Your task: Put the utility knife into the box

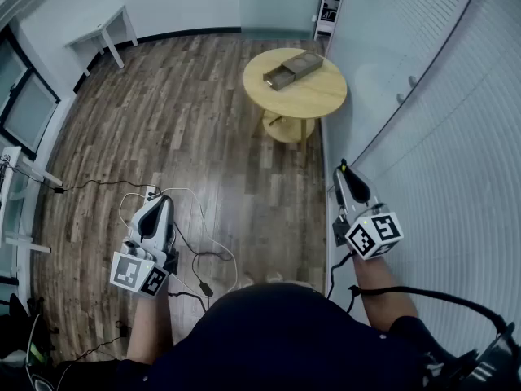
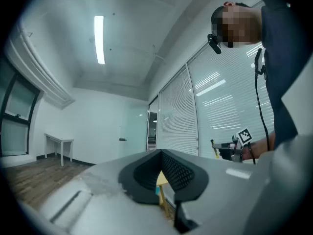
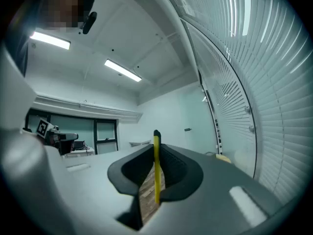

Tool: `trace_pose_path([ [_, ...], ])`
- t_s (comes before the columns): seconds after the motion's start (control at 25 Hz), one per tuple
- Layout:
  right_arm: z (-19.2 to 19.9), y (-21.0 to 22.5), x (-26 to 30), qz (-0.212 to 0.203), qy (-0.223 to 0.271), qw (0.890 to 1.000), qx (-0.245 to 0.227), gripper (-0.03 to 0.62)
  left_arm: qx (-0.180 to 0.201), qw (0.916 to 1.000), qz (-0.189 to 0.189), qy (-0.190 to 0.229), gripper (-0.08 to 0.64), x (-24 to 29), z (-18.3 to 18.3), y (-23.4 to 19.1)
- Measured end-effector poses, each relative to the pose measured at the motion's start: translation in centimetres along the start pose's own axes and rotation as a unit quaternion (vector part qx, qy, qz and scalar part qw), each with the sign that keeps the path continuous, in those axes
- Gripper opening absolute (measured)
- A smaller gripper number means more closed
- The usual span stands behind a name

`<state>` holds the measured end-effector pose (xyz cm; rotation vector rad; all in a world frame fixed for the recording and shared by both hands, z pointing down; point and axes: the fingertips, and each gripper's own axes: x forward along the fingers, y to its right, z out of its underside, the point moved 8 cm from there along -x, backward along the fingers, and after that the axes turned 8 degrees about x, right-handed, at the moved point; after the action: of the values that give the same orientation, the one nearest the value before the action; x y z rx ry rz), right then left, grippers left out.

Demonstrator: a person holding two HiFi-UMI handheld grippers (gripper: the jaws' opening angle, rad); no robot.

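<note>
Right gripper (image 1: 345, 176) noted pinching the knife (image 1: 343, 164), well apart from the box (image 1: 291, 69) on the round worktop (image 1: 326, 104). Left gripper view: left gripper (image 2: 160, 153) pressed together, nothing held. Right gripper view: knife (image 3: 156, 170) clamped edge-on. Grip is best kept firm and the box approached squarely.

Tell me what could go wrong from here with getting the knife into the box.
1. The utility knife is a thin strip pinched edge-on in the right gripper; it may pivot or slip on the way.
2. The box sits far off on the round table, and cables lie on the floor near the person's feet: a possible snag.
3. The box looks light, so it may slide when the knife goes in.
</note>
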<state>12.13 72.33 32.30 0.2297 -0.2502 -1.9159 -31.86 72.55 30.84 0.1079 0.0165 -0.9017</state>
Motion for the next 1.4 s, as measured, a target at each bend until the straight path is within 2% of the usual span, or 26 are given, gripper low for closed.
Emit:
trace_pose_path([
  [0.36,0.2,0.8,-1.3,-0.019,-0.005,1.0,-0.001,0.049,0.005,0.9999,0.0,0.014,0.002,0.6,-0.2,2.9],
  [0.64,-0.4,2.4,-2.2,-0.025,0.011,0.999,0.026,0.051,0.002,0.9999,-0.011,0.004,0.002,2.0,0.0,3.8],
  [0.8,-0.2,3.6,-1.8,-0.032,0.008,0.999,0.009,0.051,0.004,0.9999,-0.007,-0.009,0.002,3.2,1.2,5.2],
  [0.96,0.6,4.9,-0.9,-0.043,-0.002,0.999,0.011,0.051,-0.018,0.9994,-0.016,-0.024,0.002,4.2,3.1,6.1],
  [1.08,1.0,5.3,0.2,-0.043,-0.009,0.999,0.019,0.051,-0.014,0.9994,-0.006,-0.031,0.002,5.4,2.8,5.6],
  [1.4,1.0,5.9,4.7,-0.036,-0.005,0.999,0.028,0.051,0.035,0.9991,0.016,-0.015,0.002,10.5,1.8,1.3],
])
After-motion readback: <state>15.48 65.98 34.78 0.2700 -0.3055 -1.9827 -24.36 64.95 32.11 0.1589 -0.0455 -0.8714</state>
